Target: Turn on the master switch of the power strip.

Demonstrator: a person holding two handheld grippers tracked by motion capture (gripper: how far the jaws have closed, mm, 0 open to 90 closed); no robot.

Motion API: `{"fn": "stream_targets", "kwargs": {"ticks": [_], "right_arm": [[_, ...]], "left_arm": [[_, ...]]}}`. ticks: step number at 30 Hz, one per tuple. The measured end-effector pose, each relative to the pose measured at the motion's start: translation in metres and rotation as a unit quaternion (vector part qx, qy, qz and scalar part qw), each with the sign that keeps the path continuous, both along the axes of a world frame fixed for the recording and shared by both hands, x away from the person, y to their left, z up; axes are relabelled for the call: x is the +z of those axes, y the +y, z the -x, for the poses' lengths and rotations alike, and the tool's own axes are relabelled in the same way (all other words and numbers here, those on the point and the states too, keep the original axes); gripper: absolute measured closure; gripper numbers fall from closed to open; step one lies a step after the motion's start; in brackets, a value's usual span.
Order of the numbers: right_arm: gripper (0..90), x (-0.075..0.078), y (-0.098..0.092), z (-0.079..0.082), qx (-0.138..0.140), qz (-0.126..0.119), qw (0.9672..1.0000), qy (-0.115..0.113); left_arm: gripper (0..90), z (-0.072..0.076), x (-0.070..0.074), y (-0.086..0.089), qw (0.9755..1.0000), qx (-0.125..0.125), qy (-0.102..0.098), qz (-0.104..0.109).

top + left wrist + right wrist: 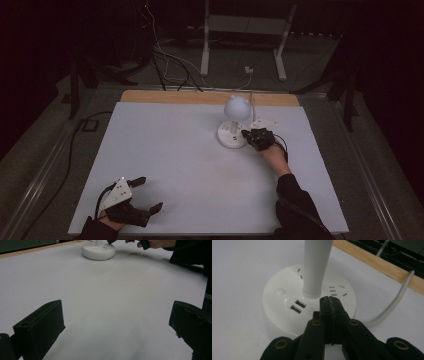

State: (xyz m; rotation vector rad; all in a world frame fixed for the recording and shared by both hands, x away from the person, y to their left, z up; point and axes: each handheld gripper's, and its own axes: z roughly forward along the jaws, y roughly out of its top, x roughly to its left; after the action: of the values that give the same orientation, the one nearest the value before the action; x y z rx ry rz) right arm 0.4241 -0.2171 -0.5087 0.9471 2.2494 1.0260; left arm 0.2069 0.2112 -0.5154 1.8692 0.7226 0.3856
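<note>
A white desk lamp stands on the table, toward the far edge and right of centre. Its round base carries two USB ports, several socket slots and a round button; a white stem rises from the base centre to a globe-shaped head. A white cable leaves the base toward the far wooden edge of the table.

The right gripper sits over the near right part of the base, jaws clenched together with nothing between them, tips just beside the foot of the stem and close to the socket slots. Whether the tips touch the base cannot be told.

The left gripper rests near the near left corner of the table, well apart from the lamp, jaws released and wide, holding nothing.
</note>
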Motion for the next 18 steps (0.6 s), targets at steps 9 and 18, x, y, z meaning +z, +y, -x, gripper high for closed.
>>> {"fn": "stream_targets", "kwargs": {"ticks": [9,18], "right_arm": [[90.0,-0.001,-0.0007,-0.0008,-0.005,-0.005,1.0,0.005],[90.0,-0.0017,0.0011,-0.0007,-0.013,-0.007,0.9999,0.007]], "left_arm": [[0.2,-0.0004,-0.0001,-0.0003,1.0,-0.001,0.001,0.001],[0.3,0.0,-0.0004,-0.0012,1.0,-0.003,0.002,-0.001]]}}
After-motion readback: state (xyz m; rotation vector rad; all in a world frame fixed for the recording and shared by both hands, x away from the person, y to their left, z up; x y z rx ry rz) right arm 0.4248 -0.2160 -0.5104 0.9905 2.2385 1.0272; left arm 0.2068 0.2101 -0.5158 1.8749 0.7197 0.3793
